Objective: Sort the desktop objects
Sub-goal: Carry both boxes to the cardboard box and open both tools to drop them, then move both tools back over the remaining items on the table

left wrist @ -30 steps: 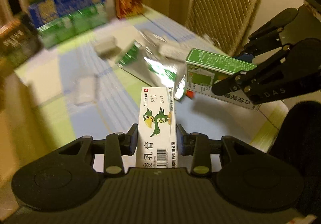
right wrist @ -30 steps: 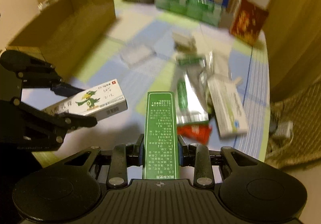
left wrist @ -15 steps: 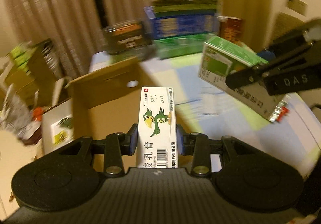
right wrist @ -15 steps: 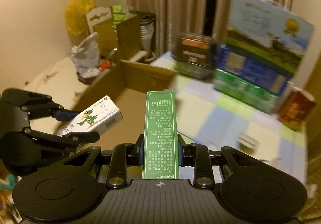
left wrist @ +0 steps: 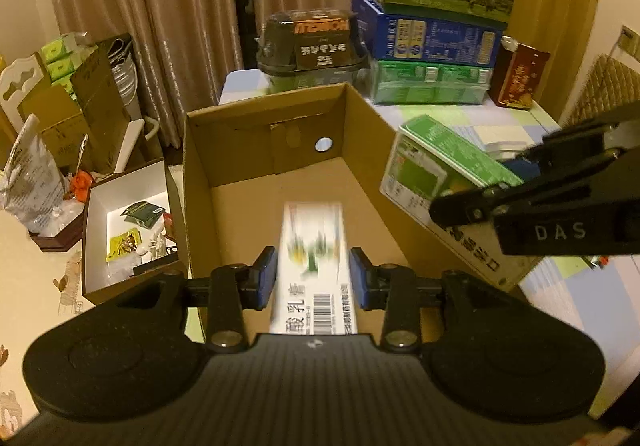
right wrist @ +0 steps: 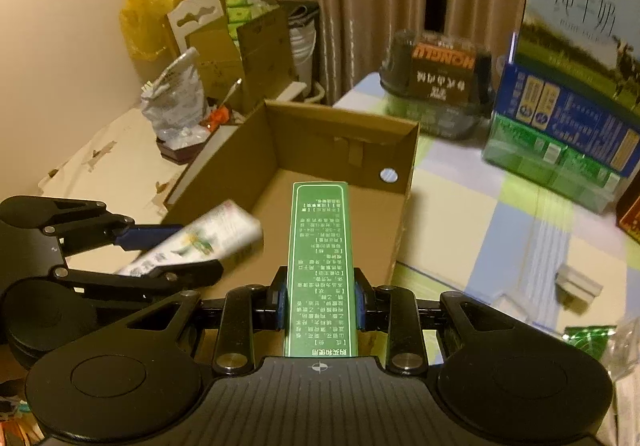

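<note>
A white medicine box with a green bird (left wrist: 314,246) lies between the fingers of my left gripper (left wrist: 312,278). It is blurred while the fingers are sharp, and it hangs over the floor of the open cardboard box (left wrist: 264,102). The fingers stand slightly parted from its sides, so it is slipping out. From the right wrist view the white box (right wrist: 200,242) tilts down into the cardboard box (right wrist: 344,118). My right gripper (right wrist: 320,298) is shut on a long green medicine box (right wrist: 320,258), held above the carton's right wall (left wrist: 368,150).
Stacked milk cartons (left wrist: 440,30) and a dark container (left wrist: 316,42) stand behind the cardboard box. A small white packet (right wrist: 576,282) and a green sachet (right wrist: 588,338) lie on the checked tablecloth. Left of the table sit a white-lined box (left wrist: 128,230), bags and cartons.
Both grippers swung from the cluttered tabletop over to the cardboard box. The white box, held sharp before, now blurs and tips downward between the left fingers.
</note>
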`<state>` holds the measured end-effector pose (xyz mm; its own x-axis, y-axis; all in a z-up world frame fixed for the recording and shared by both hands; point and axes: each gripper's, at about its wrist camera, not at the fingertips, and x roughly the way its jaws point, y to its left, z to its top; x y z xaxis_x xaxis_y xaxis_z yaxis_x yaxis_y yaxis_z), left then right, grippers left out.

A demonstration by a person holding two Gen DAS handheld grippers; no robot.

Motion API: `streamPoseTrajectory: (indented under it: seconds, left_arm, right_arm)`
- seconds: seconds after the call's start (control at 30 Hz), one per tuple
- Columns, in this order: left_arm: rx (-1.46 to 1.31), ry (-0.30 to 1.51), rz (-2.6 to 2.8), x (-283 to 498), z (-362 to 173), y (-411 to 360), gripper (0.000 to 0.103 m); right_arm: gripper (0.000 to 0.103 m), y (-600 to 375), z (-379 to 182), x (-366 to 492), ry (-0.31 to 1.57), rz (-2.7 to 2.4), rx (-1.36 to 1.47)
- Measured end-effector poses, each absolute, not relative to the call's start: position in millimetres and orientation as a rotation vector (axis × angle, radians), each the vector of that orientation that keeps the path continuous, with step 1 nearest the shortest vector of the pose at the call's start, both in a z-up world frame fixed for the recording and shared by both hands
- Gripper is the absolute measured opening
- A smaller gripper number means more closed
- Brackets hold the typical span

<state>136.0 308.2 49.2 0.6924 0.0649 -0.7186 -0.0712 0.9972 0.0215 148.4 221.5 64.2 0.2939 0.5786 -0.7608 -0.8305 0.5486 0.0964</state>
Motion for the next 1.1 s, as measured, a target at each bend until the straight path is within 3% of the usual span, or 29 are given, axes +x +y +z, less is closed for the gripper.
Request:
streamPoseTrajectory:
  seconds: [0.03, 0.33, 0.4, 0.43, 0.47, 0.7, 0.83, 1.03, 1.1]
  left_arm:
    - [-0.010, 0.794, 0.088, 136, 47, 311, 0.055]
    - [-0.039, 0.773, 0.112, 128, 42, 324, 0.055]
    - [-0.034, 0.769, 0.118, 124, 44, 323, 0.055]
    - [-0.032, 0.766, 0.120, 121, 45, 323, 0.055]
    - [-0.032, 0.765, 0.121, 121, 46, 322, 0.056]
    - [-0.033, 0.742, 0.131, 101, 56, 306, 0.063]
    - [-0.032, 0.693, 0.119, 85, 68, 284, 0.082]
    - [-0.008, 0.602, 0.046, 64, 86, 228, 0.101]
    - [-0.001, 0.591, 0.006, 63, 88, 209, 0.102]
  right_arm:
    - [0.027, 223, 61, 151, 0.853, 0.961, -0.342]
    - [0.028, 232, 44, 159, 0.887, 0.997, -0.303]
    - [0.044, 232, 44, 162, 0.894, 1.026, -0.262]
    - [0.066, 230, 47, 161, 0.884, 1.025, -0.245]
    - [0.072, 226, 50, 160, 0.861, 1.022, -0.232]
    - [0.073, 187, 80, 153, 0.780, 1.004, -0.235]
    - [0.081, 138, 99, 146, 0.717, 0.978, -0.205]
    - [0.088, 41, 90, 112, 0.674, 0.904, -0.153]
    - [0.093, 10, 76, 102, 0.682, 0.859, -0.142]
